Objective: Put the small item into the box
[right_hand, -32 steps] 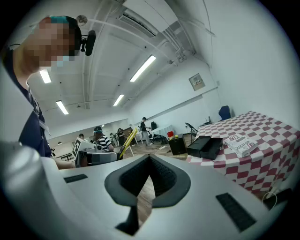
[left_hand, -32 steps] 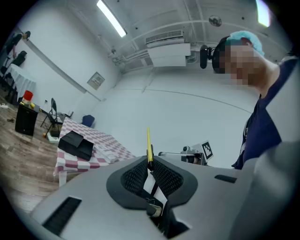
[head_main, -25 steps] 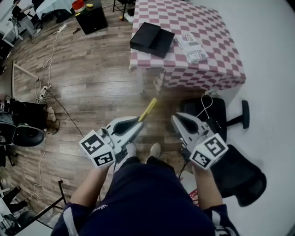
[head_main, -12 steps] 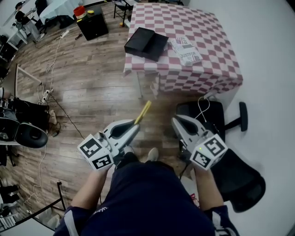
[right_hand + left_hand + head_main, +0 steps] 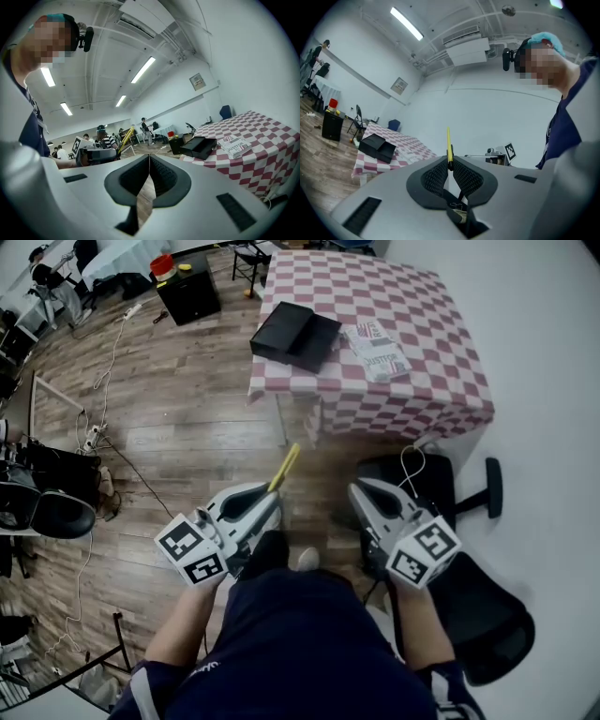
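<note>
My left gripper is shut on a thin yellow stick, which pokes out past the jaw tips toward the table. In the left gripper view the yellow stick stands upright, pinched between the pads of the left gripper. The right gripper is shut with nothing in it; its jaws meet in the right gripper view. The black box lies open at the near left corner of the checkered table, well ahead of both grippers. The black box also shows in the right gripper view.
A white printed packet lies on the table right of the box. A black office chair stands at my right, by the white wall. Cables, a black cabinet and more gear line the wooden floor at left.
The table and box have drifted slightly left and down in the head view as I step forward. Both grippers keep their pose; the yellow stick stays in the left one.
</note>
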